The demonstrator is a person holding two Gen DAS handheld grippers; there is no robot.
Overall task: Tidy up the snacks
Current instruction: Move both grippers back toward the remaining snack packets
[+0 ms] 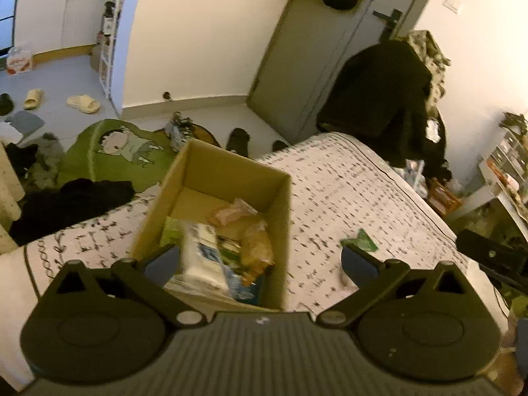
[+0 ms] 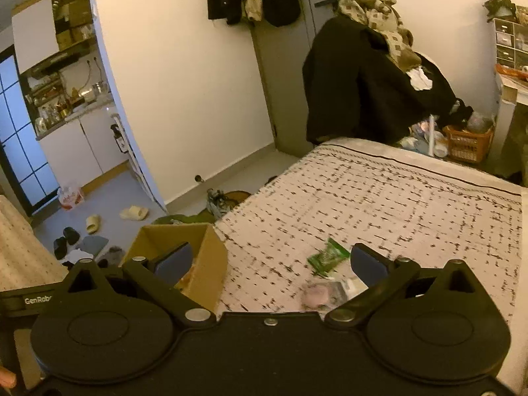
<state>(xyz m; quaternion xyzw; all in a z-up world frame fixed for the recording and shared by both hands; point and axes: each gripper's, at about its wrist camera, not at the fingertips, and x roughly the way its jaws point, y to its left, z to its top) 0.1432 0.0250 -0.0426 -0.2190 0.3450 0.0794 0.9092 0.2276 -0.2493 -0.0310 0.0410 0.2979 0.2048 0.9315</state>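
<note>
A cardboard box stands open on the bed and holds several snack packets, among them a white and blue pack and an orange bag. My left gripper hovers above the box's near end, jaws wide open with nothing held. A green snack packet lies on the bedspread to the right of the box. In the right wrist view the same green packet lies ahead, with a pinkish packet nearer. My right gripper is open and empty above the bedspread, the box at its left.
The patterned bedspread covers the bed. A chair piled with dark clothes stands beyond the bed's far end near a grey door. An orange basket sits at the far right. Slippers and clothes litter the floor at left.
</note>
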